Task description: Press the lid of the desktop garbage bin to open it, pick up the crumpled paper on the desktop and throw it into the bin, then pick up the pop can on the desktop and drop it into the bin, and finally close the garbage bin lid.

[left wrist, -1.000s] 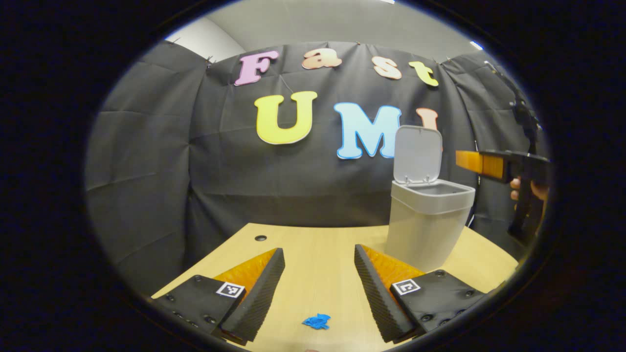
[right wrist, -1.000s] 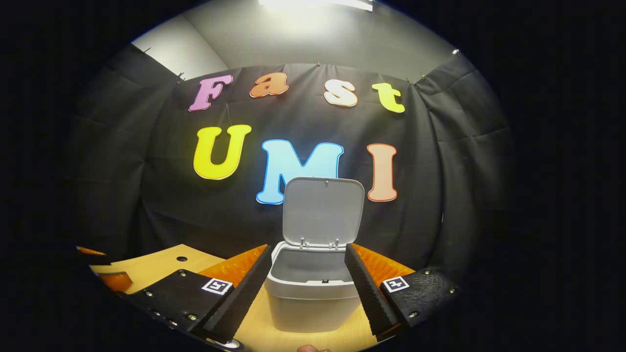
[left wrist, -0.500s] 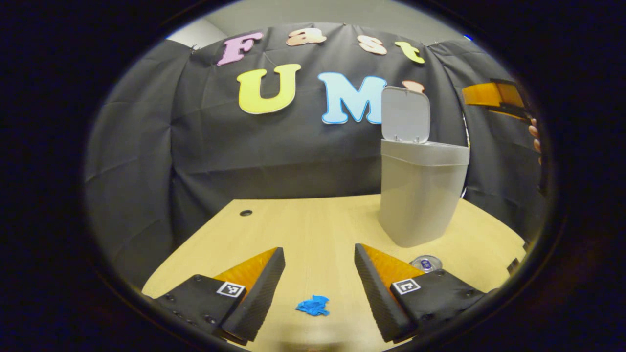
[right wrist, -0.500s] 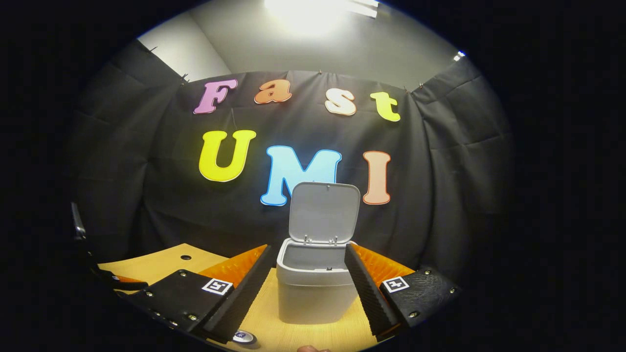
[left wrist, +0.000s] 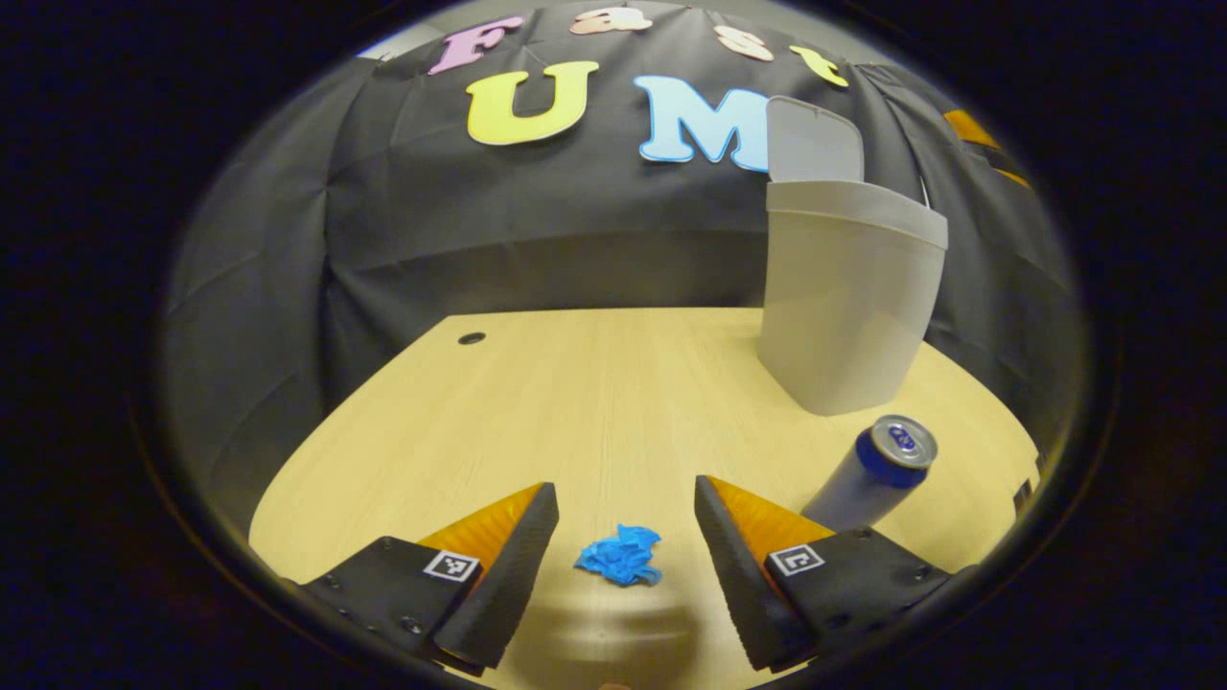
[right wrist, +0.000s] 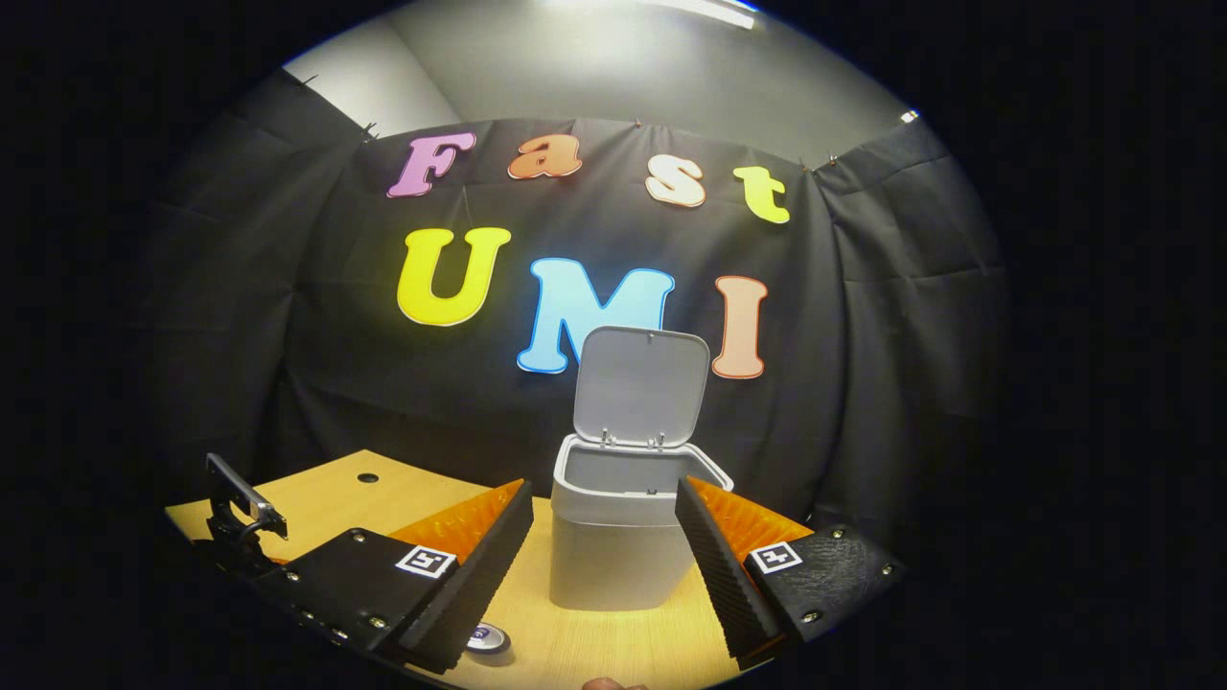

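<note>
The grey bin [left wrist: 848, 297] stands at the table's far right with its lid [left wrist: 813, 142] raised. A blue crumpled paper [left wrist: 620, 557] lies on the wooden table [left wrist: 575, 383], between the tips of my open left gripper [left wrist: 623, 532], which hovers just above it. A pop can [left wrist: 870, 471] stands upright right of that gripper, in front of the bin. In the right gripper view, the bin [right wrist: 623, 537] with its lid [right wrist: 640, 386] up sits ahead of my open right gripper [right wrist: 606, 551], which holds nothing. The can's top [right wrist: 488, 638] peeks out low beside its left finger.
A small round hole [left wrist: 471, 338] marks the table's far left corner. Black cloth walls close the booth behind and to both sides. In the right gripper view, part of the other gripper's body [right wrist: 240, 517] shows at the left over the table.
My left gripper has dropped and tilted down towards the blue paper, which now lies between its fingertips; the can came into view. My right gripper has backed off from the bin a little.
</note>
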